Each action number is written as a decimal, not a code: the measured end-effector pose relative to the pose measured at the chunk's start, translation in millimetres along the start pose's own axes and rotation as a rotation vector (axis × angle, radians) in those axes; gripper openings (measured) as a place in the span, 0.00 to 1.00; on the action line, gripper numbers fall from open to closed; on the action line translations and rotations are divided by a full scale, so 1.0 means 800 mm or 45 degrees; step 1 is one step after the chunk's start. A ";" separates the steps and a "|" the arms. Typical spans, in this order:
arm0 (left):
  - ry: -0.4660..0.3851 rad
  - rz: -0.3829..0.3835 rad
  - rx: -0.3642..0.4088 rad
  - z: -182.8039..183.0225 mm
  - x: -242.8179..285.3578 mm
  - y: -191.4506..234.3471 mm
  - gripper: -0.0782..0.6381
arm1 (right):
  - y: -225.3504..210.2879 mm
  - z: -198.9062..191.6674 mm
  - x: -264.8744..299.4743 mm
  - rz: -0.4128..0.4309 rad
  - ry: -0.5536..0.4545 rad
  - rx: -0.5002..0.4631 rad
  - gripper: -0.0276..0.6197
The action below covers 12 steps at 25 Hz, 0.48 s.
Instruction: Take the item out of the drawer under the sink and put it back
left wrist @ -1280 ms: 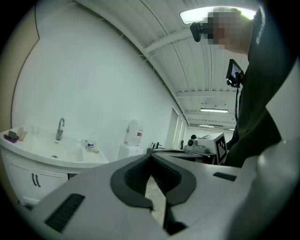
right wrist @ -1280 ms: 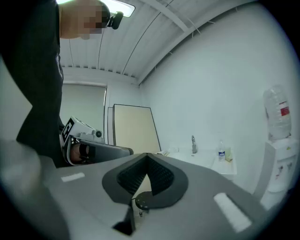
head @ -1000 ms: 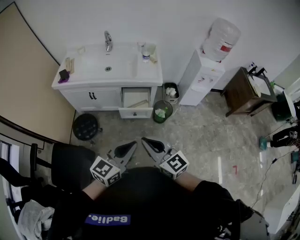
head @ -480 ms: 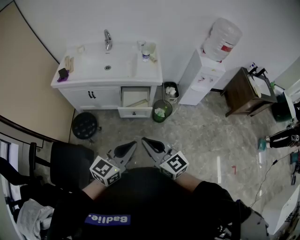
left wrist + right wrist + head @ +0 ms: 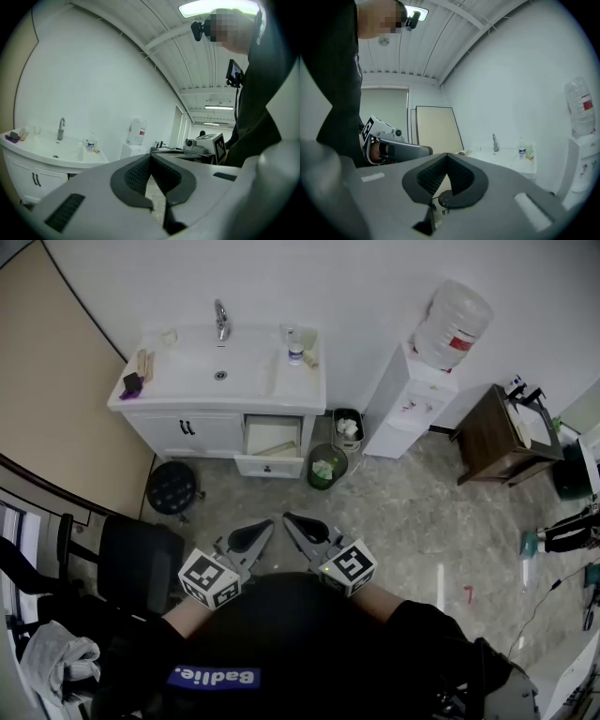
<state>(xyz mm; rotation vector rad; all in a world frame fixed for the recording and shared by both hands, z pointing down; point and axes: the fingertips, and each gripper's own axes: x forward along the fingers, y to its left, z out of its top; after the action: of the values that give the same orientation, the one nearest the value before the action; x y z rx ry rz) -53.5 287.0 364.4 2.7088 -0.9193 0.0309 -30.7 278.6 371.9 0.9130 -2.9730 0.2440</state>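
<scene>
Under the white sink [image 5: 187,371], on the right side of the vanity, the drawer [image 5: 270,465] stands pulled out, its front panel with one dark knob facing the room. The item [image 5: 277,447] lies inside the drawer: pale, flat, tilted across the compartment. What it is cannot be made out from the head view. Two cupboard doors [image 5: 187,432] with dark handles sit to the left of the drawer, both shut. On the counter, the faucet [image 5: 222,320] is at the rear centre and a small bottle [image 5: 294,348] is at the rear right corner. A green bin [image 5: 325,466] stands on the floor just beside the drawer's right side. A dark bin [image 5: 347,426] stands behind it, between the vanity and the water dispenser [image 5: 410,399]. A black round stool [image 5: 172,489] is near the vanity's left front. A brown side table [image 5: 497,435] stands well apart at the right. Both tools are held close to the person's body, well apart from the vanity, tips near each other and pointing toward the drawer. On the left gripper [image 5: 270,524] the jaws are together with nothing between the pads. On the right gripper [image 5: 286,518] the jaws likewise meet at the tips and hold nothing. Neither tool touches the drawer or the item.
</scene>
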 end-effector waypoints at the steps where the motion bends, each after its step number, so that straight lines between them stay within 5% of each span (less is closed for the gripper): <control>1: -0.001 0.013 0.005 -0.001 0.007 -0.005 0.11 | -0.006 -0.001 -0.006 0.013 0.002 -0.005 0.03; 8: -0.053 0.171 -0.031 -0.001 0.030 -0.001 0.11 | -0.043 -0.010 -0.039 0.060 0.007 0.018 0.03; 12: -0.048 0.172 -0.029 -0.003 0.046 0.012 0.11 | -0.066 -0.009 -0.033 0.052 0.009 0.024 0.03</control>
<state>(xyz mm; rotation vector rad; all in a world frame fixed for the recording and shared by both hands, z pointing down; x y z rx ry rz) -29.6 258.8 373.1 2.6308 -1.1052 -0.0028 20.6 251.4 384.8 0.8519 -2.9902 0.2761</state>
